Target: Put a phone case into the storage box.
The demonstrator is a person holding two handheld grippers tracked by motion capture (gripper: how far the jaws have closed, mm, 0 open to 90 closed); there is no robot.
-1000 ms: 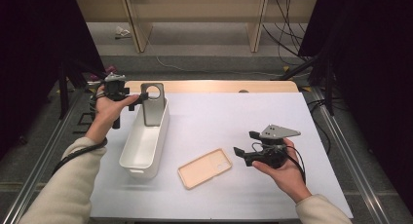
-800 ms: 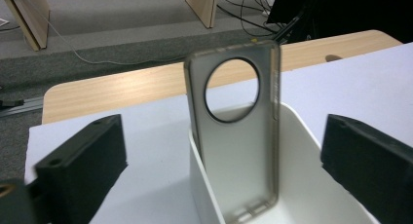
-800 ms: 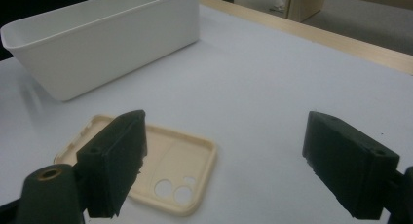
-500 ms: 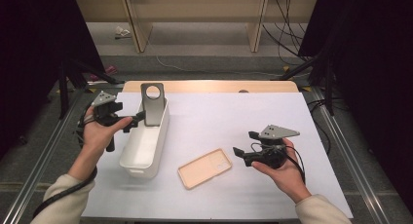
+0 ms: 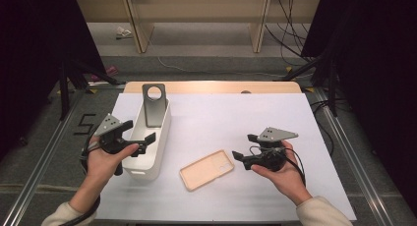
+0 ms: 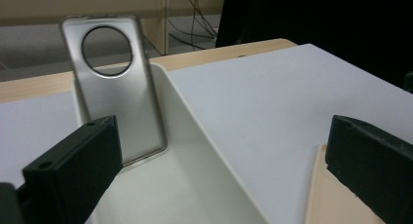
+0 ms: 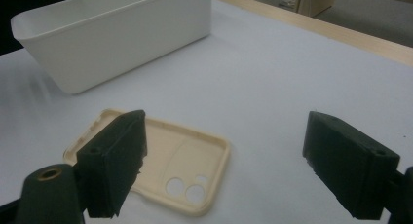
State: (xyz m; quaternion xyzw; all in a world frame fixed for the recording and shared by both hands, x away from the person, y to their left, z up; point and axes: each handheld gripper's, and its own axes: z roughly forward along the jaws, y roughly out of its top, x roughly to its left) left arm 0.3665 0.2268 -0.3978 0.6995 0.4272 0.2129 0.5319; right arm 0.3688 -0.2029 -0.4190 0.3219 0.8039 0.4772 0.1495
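Note:
A grey phone case (image 5: pixel 154 104) (image 6: pixel 117 97) with a round camera hole leans upright against the far end of a white bin (image 5: pixel 158 132) (image 6: pixel 204 151) (image 7: pixel 122 34). A beige phone case (image 5: pixel 207 169) (image 7: pixel 165 160) lies flat, inside up, on the white table between the two hands. My left gripper (image 5: pixel 139 136) (image 6: pixel 224 170) hangs open over the bin's near half, jaws wide and empty. My right gripper (image 5: pixel 244 148) (image 7: pixel 238 170) is open too, held just right of the beige case and aimed at it.
The white table sheet (image 5: pixel 231 123) has a wooden strip (image 5: pixel 211 87) along its far edge. Metal rails run down both sides. Cables and dark stands sit on the floor beyond the table.
My left gripper has drawn back from the grey case at the bin's far end toward the near end and is now open. The right gripper has stayed where it was.

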